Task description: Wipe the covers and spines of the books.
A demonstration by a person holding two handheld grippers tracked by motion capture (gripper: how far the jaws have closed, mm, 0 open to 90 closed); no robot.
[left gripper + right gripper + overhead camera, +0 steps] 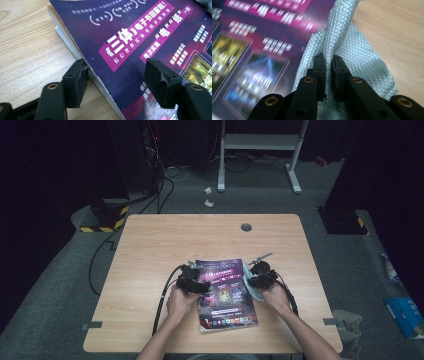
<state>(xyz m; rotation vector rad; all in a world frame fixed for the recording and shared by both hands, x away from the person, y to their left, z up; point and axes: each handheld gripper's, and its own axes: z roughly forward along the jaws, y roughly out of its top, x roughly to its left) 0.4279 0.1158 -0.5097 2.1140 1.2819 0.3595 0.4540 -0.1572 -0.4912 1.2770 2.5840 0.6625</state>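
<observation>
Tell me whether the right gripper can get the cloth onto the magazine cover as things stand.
Probably yes. The right gripper is shut on the pale cloth right at the magazine's edge, with nothing between them. The left gripper sits at the opposite edge, leaving the middle of the cover free.

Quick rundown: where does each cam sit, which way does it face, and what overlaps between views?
High view: above the person's side, facing forward and down on the wooden table; both forearms, left gripper and right gripper show.
Left gripper view: on the left gripper, looking along its open jaws, which straddle the edge of the magazine.
Right gripper view: on the right gripper, looking along jaws shut on the pale cloth.
Shared: all three show the magazine's purple cover and the tabletop; the cloth also shows in the high view.
</observation>
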